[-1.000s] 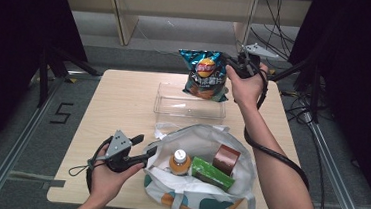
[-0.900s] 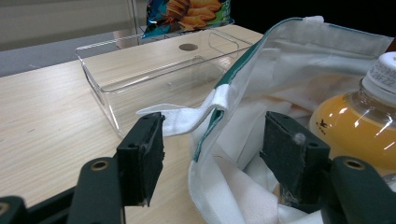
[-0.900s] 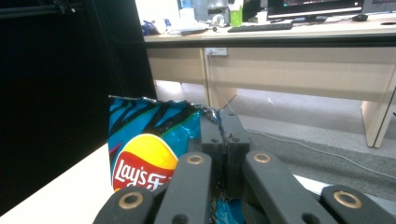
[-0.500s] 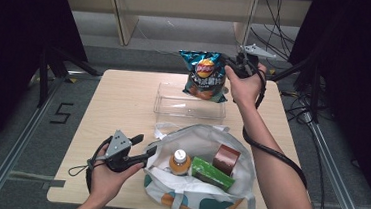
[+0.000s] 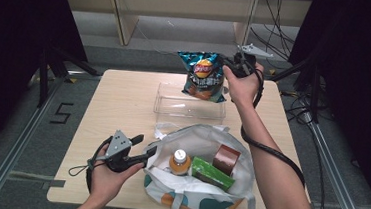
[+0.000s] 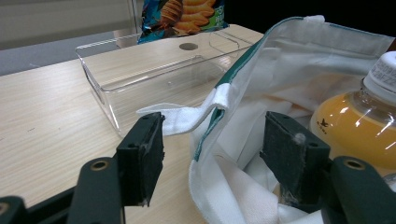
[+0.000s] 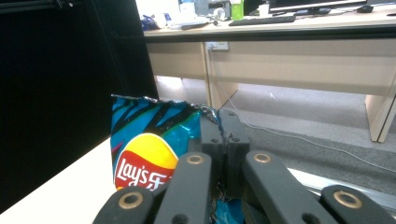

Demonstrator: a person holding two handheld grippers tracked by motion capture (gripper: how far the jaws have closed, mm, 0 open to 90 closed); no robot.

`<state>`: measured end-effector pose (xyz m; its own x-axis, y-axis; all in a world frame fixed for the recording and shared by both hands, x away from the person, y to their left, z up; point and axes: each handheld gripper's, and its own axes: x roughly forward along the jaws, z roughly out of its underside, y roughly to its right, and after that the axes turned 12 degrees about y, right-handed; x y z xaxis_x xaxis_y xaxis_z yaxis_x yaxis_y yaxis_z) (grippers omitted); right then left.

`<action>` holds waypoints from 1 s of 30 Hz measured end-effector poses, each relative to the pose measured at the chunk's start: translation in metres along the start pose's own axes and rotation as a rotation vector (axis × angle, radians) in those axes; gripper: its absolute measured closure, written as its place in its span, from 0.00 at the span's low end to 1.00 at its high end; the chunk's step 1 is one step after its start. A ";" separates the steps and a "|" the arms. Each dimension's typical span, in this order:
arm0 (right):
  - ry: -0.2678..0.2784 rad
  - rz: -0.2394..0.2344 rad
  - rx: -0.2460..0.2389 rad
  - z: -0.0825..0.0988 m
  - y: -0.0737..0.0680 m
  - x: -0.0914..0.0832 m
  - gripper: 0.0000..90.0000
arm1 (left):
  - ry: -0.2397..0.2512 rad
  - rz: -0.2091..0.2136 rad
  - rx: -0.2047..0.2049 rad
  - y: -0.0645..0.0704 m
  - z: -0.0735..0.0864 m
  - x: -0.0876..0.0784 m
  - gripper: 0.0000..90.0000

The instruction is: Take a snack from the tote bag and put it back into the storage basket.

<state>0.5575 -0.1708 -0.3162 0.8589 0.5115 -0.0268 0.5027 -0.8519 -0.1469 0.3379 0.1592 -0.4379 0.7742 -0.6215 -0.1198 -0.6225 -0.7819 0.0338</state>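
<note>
From the high view, the right gripper (image 5: 233, 63) holds a crinkled blue foil chip bag (image 5: 203, 76) by its top corner, upright above the far end of a clear rectangular plastic bin (image 5: 190, 101) on the pale wooden table (image 5: 119, 94). Nearer the person, the left gripper (image 5: 147, 149) sits at the left rim of a white cloth tote bag with teal and orange patches (image 5: 201, 198). Inside the tote lie an orange juice bottle with a white cap (image 5: 179, 162), a green carton (image 5: 212, 173) and a brown box (image 5: 226, 159).

The left gripper view adds the close detail: the jaws stand apart, straddling the tote's teal-edged rim and its white strap (image 6: 187, 116). The strap's end reaches the left pad; whether the right pad touches the cloth I cannot tell.

The right gripper view shows the jaws pressed together on the chip bag's crimped top edge, the bag hanging to their left.
</note>
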 end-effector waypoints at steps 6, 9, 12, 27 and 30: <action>-0.004 0.001 0.003 0.001 -0.002 0.002 1.00 | -0.001 -0.001 -0.002 0.000 0.000 0.000 0.42; -0.003 0.002 0.019 0.001 -0.003 0.004 1.00 | 0.000 0.001 0.000 0.000 0.000 0.000 0.42; -0.002 -0.005 0.003 0.002 -0.002 0.006 1.00 | -0.008 0.001 0.013 -0.001 0.000 0.000 0.42; -0.028 -0.010 0.007 0.006 -0.003 0.012 1.00 | -0.002 0.005 0.003 0.000 0.000 0.000 0.42; -0.032 -0.007 0.010 0.006 -0.003 0.013 1.00 | -0.007 0.001 0.011 0.000 0.000 0.000 0.42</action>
<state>0.5665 -0.1605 -0.3220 0.8516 0.5211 -0.0572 0.5077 -0.8471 -0.1572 0.3381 0.1594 -0.4375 0.7729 -0.6217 -0.1267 -0.6243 -0.7808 0.0227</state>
